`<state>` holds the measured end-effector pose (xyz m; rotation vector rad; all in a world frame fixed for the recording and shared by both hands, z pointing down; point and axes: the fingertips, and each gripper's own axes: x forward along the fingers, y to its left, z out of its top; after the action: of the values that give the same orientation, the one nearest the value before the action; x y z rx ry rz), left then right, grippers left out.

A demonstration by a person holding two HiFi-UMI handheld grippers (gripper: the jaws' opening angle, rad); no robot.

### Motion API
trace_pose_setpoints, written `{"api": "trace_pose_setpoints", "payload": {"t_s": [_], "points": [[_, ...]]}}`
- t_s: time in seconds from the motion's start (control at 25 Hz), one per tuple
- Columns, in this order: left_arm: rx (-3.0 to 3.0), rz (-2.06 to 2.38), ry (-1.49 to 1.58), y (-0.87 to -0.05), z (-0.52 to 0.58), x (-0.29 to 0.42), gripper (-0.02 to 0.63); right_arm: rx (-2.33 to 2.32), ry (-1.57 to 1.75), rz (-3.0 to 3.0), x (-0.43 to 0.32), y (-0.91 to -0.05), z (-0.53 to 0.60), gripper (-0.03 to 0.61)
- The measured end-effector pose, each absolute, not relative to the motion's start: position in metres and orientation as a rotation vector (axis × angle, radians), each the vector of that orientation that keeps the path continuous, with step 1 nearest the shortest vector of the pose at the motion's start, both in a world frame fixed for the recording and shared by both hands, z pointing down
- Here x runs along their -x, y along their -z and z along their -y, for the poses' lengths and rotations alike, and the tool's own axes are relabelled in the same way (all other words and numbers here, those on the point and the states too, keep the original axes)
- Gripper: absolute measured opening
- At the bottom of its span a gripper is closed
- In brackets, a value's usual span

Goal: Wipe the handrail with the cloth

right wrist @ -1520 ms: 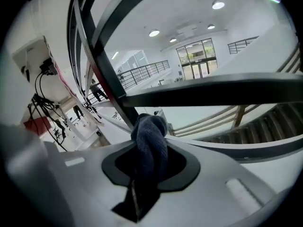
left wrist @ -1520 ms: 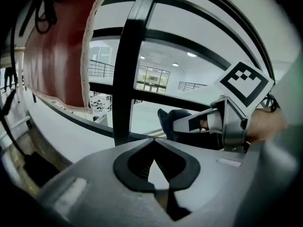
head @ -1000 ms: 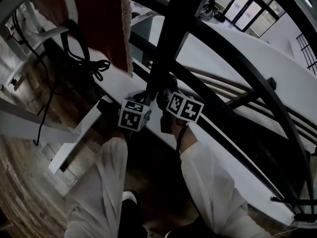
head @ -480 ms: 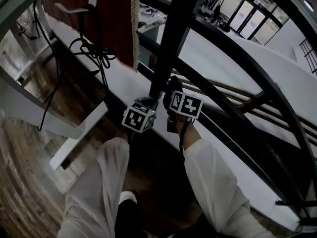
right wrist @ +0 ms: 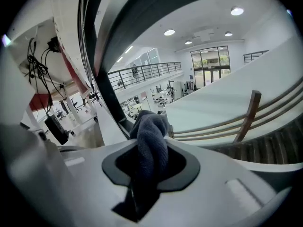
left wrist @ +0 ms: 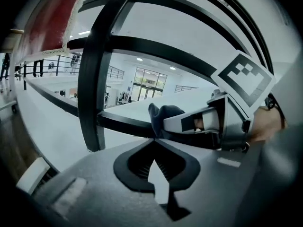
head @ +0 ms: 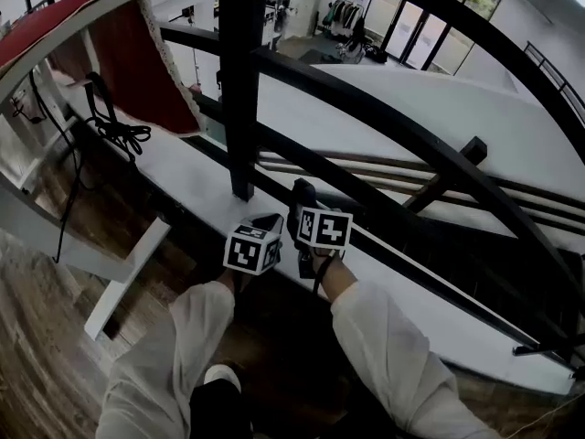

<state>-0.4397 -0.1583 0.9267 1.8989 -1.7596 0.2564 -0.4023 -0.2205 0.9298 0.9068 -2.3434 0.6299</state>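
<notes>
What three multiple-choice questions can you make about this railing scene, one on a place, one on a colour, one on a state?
1. Where is the cloth?
A) in the right gripper
B) on the floor
C) over the top rail

2. What colour is the hanging drape?
A) green
B) red
C) yellow

3. How is the left gripper?
A) wide open
B) shut on the cloth
C) shut and empty

Answers:
1 A: the right gripper view shows its jaws clamped on the dark cloth.
2 B: the head view shows it red, at upper left.
3 C: the left gripper view shows the jaws together with nothing between them.
</notes>
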Motion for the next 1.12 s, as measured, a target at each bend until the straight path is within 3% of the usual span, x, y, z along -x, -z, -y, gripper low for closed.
{"api": "trace_pose_setpoints", "payload": {"t_s": [0.52,1.12], "points": [[-1.983,1.622,-0.373,-0.928,0.173,0.349,0.002,-0.972,-0.690,2.349,0.298,-0.925,0.228,0.091],[-2.211,1.295,-0.386,-0.909,0.164,0.177,0.002,-1.144,-0.759,2.259,0.116,-0.926,0.242,0.091]]}}
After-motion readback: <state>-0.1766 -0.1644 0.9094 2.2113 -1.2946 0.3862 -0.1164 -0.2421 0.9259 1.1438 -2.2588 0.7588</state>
